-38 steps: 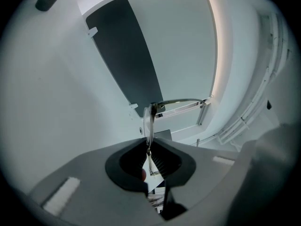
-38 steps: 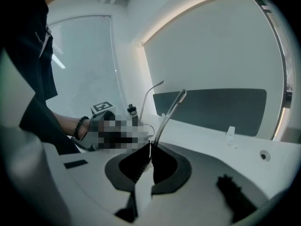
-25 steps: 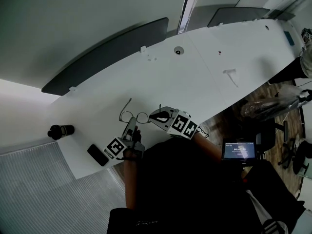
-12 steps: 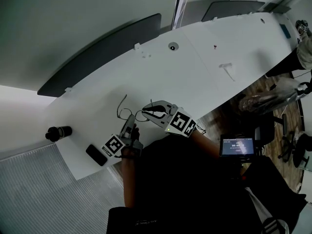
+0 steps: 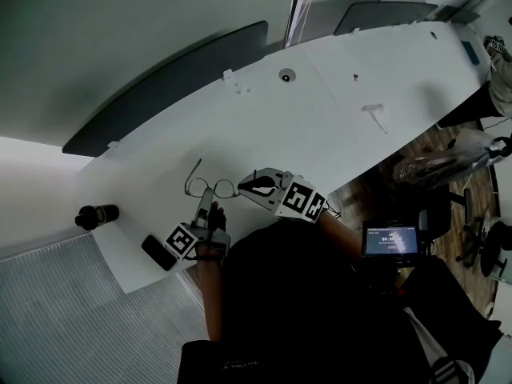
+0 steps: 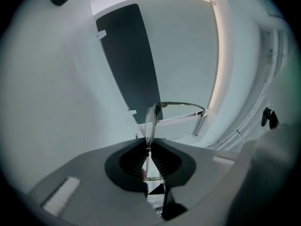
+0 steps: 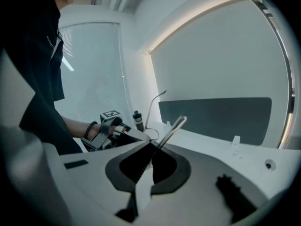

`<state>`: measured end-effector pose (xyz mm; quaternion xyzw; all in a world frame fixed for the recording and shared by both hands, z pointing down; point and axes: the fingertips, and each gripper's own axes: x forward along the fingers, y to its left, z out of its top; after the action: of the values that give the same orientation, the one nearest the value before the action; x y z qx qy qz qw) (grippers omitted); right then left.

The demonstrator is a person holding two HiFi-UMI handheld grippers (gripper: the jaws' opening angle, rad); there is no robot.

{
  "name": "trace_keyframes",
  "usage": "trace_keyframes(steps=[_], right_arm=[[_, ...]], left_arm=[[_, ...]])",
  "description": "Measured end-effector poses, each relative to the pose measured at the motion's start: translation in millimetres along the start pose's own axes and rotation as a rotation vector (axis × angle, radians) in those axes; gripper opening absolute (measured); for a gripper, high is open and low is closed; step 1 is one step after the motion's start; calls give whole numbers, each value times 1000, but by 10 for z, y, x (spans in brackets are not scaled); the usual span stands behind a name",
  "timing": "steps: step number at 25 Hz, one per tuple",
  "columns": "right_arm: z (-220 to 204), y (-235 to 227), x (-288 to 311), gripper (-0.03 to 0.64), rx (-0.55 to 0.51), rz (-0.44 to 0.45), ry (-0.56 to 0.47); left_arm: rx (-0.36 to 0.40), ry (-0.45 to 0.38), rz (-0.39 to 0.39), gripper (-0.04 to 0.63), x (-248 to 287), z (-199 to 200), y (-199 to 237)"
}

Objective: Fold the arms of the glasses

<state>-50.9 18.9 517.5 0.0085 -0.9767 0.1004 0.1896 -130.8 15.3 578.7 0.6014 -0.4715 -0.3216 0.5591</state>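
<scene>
Quick look at where things stand. The glasses are up near the front edge of the white table, right in front of the person, caught between both tools. I can't tell if they're resting on the table or lifted a bit.

The left tongs are narrow and clamped on the front of the frame. In the left gripper view a lens stands edge-on, sticking out of the pads toward 12 o'clock.

The right tongs come in from about 3 o'clock of the glasses. They're pinched almost fully together on one thin arm of the glasses, and they've just been squeezing in that last bit. That arm pokes out of the tips toward 1 o'clock in the right gripper view. The other arm is free and curves up toward 12 o'clock, so it isn't folded in yet.

In the right gripper view you can also see the person's hand wrapped around the left tool at roughly 10 o'clock of the tips.

Other stuff around:
- A dark bottle lies at about 9 o'clock of the glasses, well apart from them, near the table's left end.
- A black phone lies flat at about 7 o'clock of the glasses, just beside the left tool's marker cube.
- A long dark panel runs along the table's far edge, around 11 to 12 o'clock.
- A small lit screen is off the table at about 4 o'clock of the glasses.
</scene>
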Motion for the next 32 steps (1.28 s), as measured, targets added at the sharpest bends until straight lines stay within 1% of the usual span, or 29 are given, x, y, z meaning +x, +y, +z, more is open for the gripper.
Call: trace_keyframes(steps=[2, 3, 5, 6, 7, 8, 11, 12, 13, 14, 15, 16, 17, 18, 19, 20, 21, 23, 24, 25, 27, 28, 29, 30, 32], right_arm=[[3, 26, 2, 8, 18, 12, -14], [38, 19, -5, 8, 37, 7, -44], [159, -29, -36, 20, 79, -23, -137], [208, -60, -51, 78, 94, -43, -175], [231, -93, -70, 111, 104, -63, -202], [234, -127, -97, 123, 114, -82, -221], [228, -231, -258, 127, 162, -119, -291], [208, -268, -330, 127, 186, -132, -311], [174, -302, -397, 127, 211, -146, -324], [132, -332, -449, 127, 236, -159, -328], [83, -354, -484, 127, 256, -171, -324], [30, -367, -504, 127, 267, -179, -314], [-22, -372, -513, 127, 274, -183, -301], [-65, -371, -516, 127, 277, -184, -289], [-100, -364, -516, 127, 280, -183, -278], [-129, -356, -513, 127, 283, -182, -270], [-151, -345, -507, 127, 285, -181, -263], [-164, -313, -472, 127, 286, -172, -251], [-146, -291, -446, 127, 283, -161, -251], [-115, -266, -422, 127, 277, -148, -254], [-41, -220, -404, 122, 262, -127, -270], [-12, -205, -415, 94, 253, -124, -279], [8, -197, -436, 47, 246, -127, -287], [20, -192, -458, 20, 241, -131, -292], [16, -187, -471, 9, 245, -133, -293]], left_arm=[[11, 7, 5, 34, -14, -8, -1], [14, 17, 0, 34, -8, -23, -8], [17, 44, -10, 34, 9, -61, -24], [33, 57, -2, 34, 3, -62, -8], [62, 66, 23, 34, -22, -43, 40], [97, 71, 63, 34, -63, -8, 114], [177, 55, 179, 34, -208, 154, 319], [217, 58, 219, 34, -250, 207, 382], [281, 81, 272, 34, -291, 245, 457], [373, 130, 342, 34, -335, 262, 550], [492, 211, 428, 34, -382, 256, 656], [634, 322, 519, 34, -426, 225, 758], [790, 458, 601, 34, -454, 174, 834], [942, 602, 662, 35, -456, 110, 882], [1066, 738, 699, 35, -426, 37, 926], [1147, 854, 716, 35, -368, -41, 992], [1188, 952, 723, 35, -296, -124, 1081], [1205, 1123, 734, 35, -180, -272, 1294], [1206, 1192, 747, 35, -151, -314, 1402], [1205, 1241, 761, 35, -127, -335, 1497], [1190, 1296, 771, 37, -74, -370, 1632], [1178, 1313, 770, 38, -47, -396, 1675], [1167, 1326, 770, 39, -24, -426, 1710], [1155, 1334, 769, 41, -6, -461, 1741], [1119, 1344, 757, 44, 18, -532, 1799]])
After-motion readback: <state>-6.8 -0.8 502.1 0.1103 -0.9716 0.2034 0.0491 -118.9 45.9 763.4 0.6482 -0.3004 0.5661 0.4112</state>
